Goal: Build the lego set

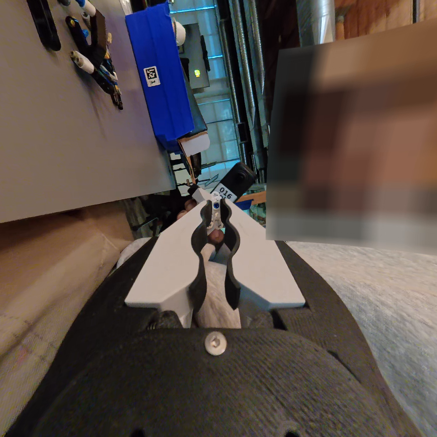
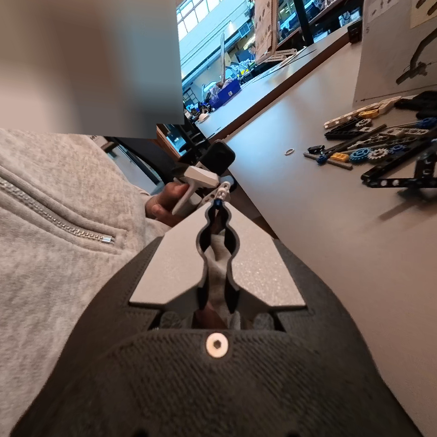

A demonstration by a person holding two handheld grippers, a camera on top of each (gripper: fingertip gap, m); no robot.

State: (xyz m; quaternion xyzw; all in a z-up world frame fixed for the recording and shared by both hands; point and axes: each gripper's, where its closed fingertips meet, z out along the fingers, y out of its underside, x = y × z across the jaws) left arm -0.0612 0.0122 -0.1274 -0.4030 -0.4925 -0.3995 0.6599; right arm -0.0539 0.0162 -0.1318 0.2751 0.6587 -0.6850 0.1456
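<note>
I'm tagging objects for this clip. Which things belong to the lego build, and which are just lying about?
Job:
left gripper holding white beam
right gripper holding blue pin
loose lego parts
instruction sheet

Lying about:
blue bin
small metal ring

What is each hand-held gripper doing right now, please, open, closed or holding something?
Left hand-held gripper: closed on a white lego beam that carries a blue pin.
Right hand-held gripper: closed on a blue pin, held against that beam.

Grey table (image 2: pixel 295 212), bright windows (image 2: pixel 201 21) behind
</note>
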